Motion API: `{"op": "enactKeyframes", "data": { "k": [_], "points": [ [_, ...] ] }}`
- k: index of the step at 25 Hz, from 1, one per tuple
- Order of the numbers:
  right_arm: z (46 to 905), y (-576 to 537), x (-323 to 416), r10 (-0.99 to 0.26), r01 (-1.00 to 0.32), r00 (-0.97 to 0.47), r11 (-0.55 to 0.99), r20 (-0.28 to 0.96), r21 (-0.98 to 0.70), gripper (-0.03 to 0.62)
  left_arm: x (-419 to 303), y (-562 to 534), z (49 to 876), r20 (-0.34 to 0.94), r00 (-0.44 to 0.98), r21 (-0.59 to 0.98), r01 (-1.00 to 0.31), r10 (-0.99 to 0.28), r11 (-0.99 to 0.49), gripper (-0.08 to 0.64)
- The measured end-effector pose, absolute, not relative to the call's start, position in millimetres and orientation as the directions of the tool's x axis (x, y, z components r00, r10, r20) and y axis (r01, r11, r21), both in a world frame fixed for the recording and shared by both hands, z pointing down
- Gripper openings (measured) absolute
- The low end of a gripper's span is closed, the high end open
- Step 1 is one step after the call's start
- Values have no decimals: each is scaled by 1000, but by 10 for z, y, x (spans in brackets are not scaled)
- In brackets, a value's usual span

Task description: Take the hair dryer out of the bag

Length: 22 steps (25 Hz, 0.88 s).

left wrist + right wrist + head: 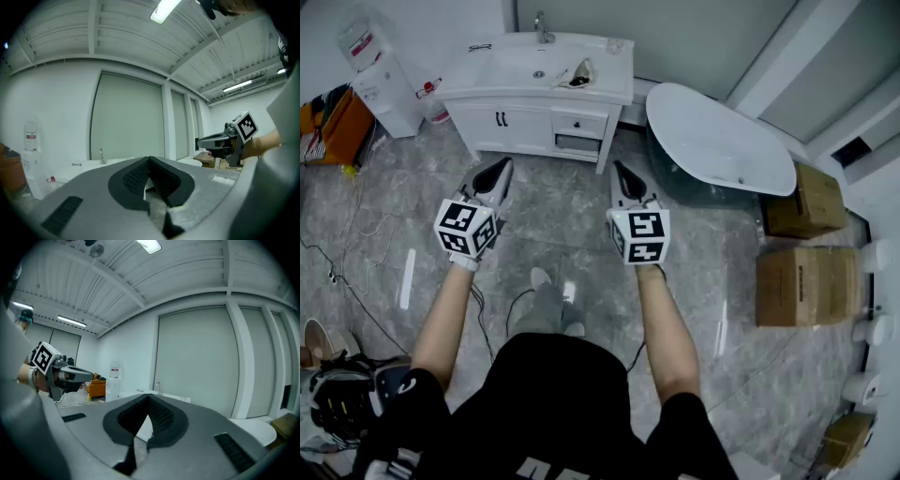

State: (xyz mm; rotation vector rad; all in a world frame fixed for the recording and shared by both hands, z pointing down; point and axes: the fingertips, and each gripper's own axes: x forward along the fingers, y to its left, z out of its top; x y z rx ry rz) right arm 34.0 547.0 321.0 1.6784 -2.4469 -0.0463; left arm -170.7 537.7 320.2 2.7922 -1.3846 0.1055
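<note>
Left gripper [502, 169] and right gripper [621, 171] are both pressed shut on nothing, just carried level. Probably the person hasn't reached the vanity [525, 127] yet. What looks like the bag [577, 73] sits on top, well ahead.

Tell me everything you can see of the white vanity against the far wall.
The white vanity stands upright on short legs on the grey marbled floor, back to the wall, between the water dispenser and the bathtub. Its smooth glossy top holds a sunken basin with a metal faucet behind it. The front shows cabinet doors with two dark handles at left and a drawer at right. A small pale-and-dark item, too small to identify, lies on the top's right part.
</note>
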Motion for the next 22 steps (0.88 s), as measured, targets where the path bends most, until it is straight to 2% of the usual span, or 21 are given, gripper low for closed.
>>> {"op": "enactKeyframes", "data": {
  "k": [22],
  "points": [
    [3507,2926,276,-945,-945,-277,301,172,127,-6,-1881,2625,3491,124,656,15,-751,-744,-660,-3]
  ]
}}
